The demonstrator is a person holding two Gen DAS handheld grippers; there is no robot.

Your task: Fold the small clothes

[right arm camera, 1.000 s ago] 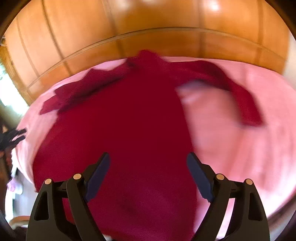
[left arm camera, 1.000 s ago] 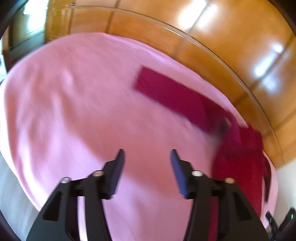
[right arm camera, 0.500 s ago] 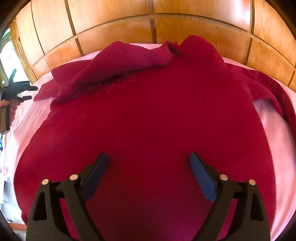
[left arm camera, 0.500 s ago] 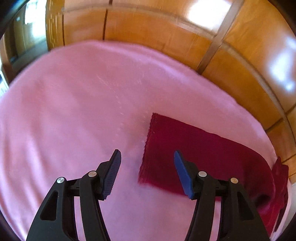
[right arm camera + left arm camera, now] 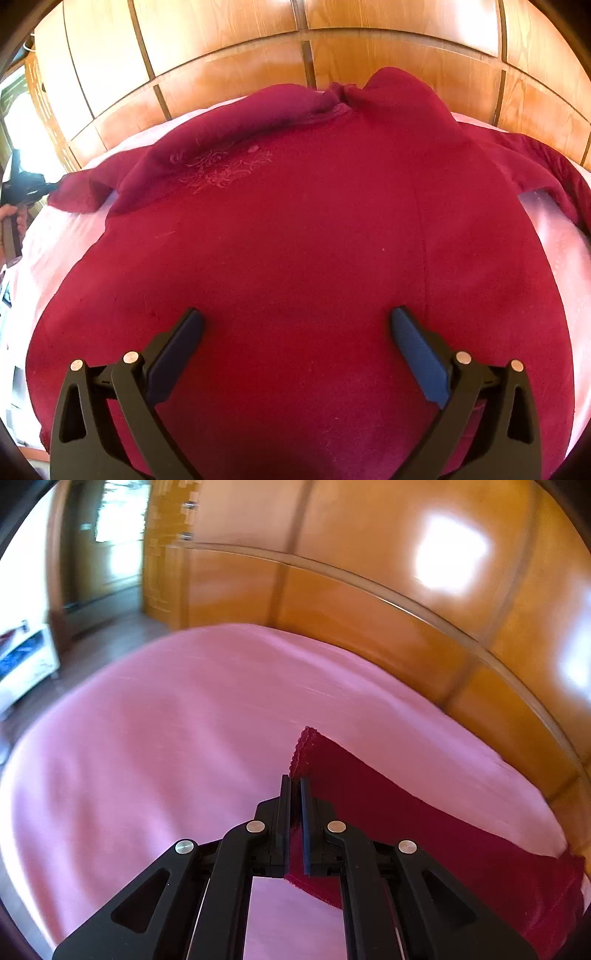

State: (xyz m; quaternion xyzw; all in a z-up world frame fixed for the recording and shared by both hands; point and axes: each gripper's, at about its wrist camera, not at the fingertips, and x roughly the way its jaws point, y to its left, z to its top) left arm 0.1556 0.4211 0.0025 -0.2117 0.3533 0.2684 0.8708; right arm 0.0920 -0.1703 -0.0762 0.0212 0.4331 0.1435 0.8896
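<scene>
One pink sheet (image 5: 155, 746), wood panels (image 5: 229, 40) – bedrm

The dark red knitted sweater (image 5: 295, 240) lies spread on the pink bedsheet (image 5: 166, 738), filling mid-frame; the wooden panelled wall (image 5: 229, 48) stands behind along the top, one sleeve (image 5: 388, 812) stretching toward lower right.

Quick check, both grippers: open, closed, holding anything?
Left gripper: just closed, shut on the cuff of the red sweater's sleeve.
Right gripper: jaws just opened wide, holding nothing, over the sweater's body.
</scene>
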